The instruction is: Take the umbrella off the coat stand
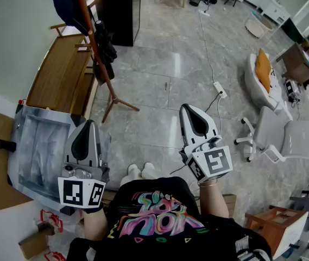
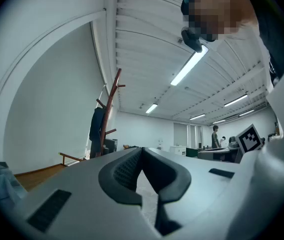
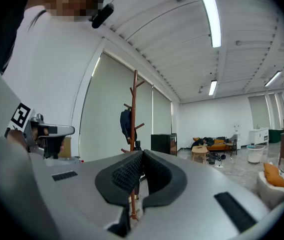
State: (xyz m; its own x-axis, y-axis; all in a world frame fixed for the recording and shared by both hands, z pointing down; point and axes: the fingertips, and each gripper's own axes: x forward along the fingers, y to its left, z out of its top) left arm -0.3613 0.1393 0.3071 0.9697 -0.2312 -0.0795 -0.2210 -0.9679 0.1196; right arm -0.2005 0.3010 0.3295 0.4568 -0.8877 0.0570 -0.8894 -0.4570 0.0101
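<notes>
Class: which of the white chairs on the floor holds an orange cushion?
The low rounded chair, farther from the person; an orange cushion sits in it. The wheeled office chair has none.

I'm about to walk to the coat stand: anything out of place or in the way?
Nothing looks spilled or broken, and the brown wooden coat stand stands upright. Only a white power strip with its white cable trails loose across the grey tiled floor, right of the stand in the head view.
</notes>
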